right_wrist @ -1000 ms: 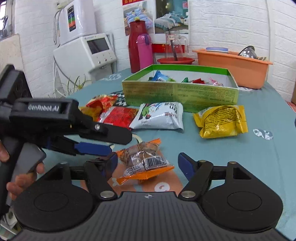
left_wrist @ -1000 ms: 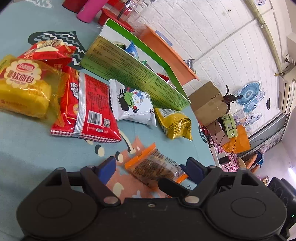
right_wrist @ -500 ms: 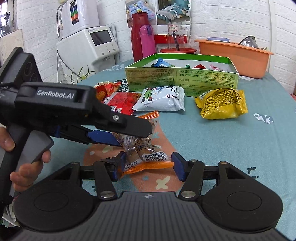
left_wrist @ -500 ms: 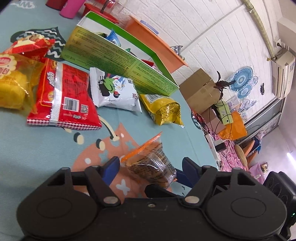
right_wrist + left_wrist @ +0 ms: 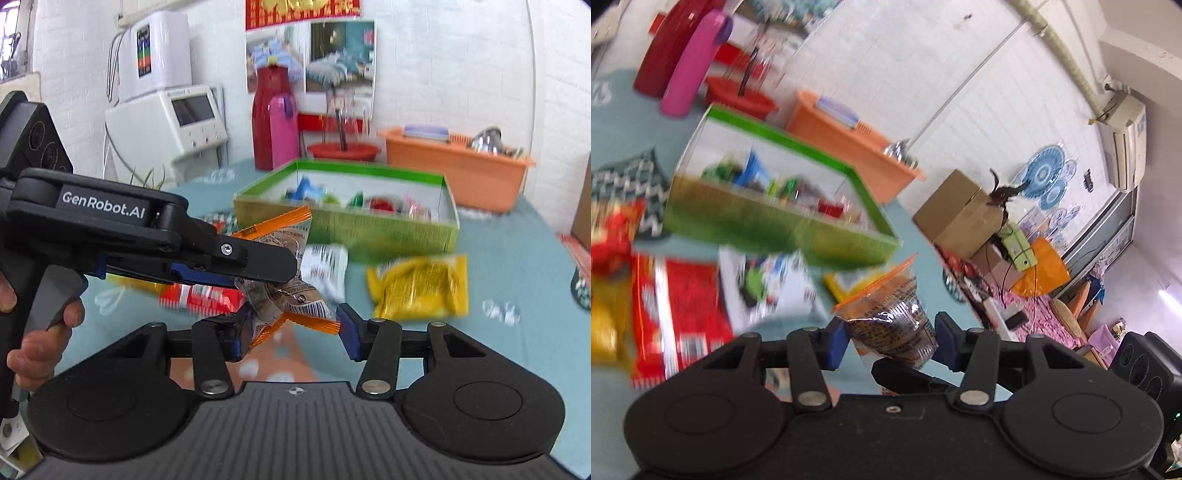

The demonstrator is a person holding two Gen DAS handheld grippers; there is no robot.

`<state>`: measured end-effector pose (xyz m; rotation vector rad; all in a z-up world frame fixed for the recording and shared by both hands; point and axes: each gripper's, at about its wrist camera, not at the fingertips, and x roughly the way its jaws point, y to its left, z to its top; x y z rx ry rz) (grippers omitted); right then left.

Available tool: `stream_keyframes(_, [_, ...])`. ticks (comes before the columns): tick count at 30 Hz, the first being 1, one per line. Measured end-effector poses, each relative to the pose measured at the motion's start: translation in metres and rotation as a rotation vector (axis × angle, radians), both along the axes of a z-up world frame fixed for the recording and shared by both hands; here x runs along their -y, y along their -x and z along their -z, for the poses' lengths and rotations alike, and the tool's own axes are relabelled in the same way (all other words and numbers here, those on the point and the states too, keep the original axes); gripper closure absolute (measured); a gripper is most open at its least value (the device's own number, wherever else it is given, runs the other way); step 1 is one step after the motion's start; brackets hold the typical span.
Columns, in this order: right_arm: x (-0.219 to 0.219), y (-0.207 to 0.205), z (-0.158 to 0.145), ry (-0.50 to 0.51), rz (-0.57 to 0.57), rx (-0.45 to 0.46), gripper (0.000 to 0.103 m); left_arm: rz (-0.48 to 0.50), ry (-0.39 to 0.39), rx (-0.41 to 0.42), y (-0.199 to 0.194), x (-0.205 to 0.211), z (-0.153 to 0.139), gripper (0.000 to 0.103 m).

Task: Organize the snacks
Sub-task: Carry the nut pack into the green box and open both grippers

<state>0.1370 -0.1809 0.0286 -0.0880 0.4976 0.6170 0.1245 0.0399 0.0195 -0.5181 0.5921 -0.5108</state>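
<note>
A clear snack packet with orange sealed ends [image 5: 890, 321] hangs off the teal table, between both grippers. The blue pads of my left gripper [image 5: 890, 341] touch its two sides, and the jaws are closing. From the right wrist view, the left gripper [image 5: 258, 275] reaches in from the left and clamps the packet [image 5: 288, 258] at mid height. My right gripper [image 5: 291, 332] is closing too; its pads bear on the bent lower seal. The green snack box [image 5: 343, 221] stands behind, with several small snacks inside.
Loose on the table are a yellow packet [image 5: 417, 288], a white packet [image 5: 768, 288] and a red packet [image 5: 683, 295]. An orange basin [image 5: 454, 166] and red and pink flasks [image 5: 275, 125] stand past the box. A person's hand [image 5: 37, 347] holds the left gripper's handle.
The packet has come up off the table and turned upright. Both grippers narrowed around it and rose, the left one more. The view now looks over the box's wall.
</note>
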Motion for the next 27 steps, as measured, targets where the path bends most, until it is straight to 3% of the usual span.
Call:
stream_keyframes(5, [-0.008, -0.033, -0.024, -0.039, 0.000, 0.070, 0.021, -0.011, -0.006, 0.065, -0.034, -0.009, -0.025, 0.031])
stream_keyframes(9, [-0.019, -0.063, -0.032, -0.053, 0.012, 0.098, 0.021, -0.009, 0.003, 0.062, -0.070, -0.017, -0.028, 0.031])
stream_keyframes(14, [-0.028, -0.100, -0.029, -0.075, 0.037, 0.097, 0.021, -0.005, -0.004, 0.045, -0.115, -0.025, -0.025, 0.031])
stream_keyframes(24, [-0.033, -0.147, -0.011, -0.094, 0.072, 0.058, 0.021, -0.004, -0.014, 0.007, -0.166, -0.029, -0.006, 0.028])
stream_keyframes(26, [-0.036, -0.154, -0.005, -0.081, 0.085, 0.068, 0.018, -0.025, -0.051, -0.004, -0.174, -0.027, -0.001, 0.000])
stream_keyframes(27, [-0.039, -0.156, -0.001, -0.062, 0.097, 0.077, 0.014, -0.042, -0.069, -0.016, -0.176, -0.027, 0.001, 0.000])
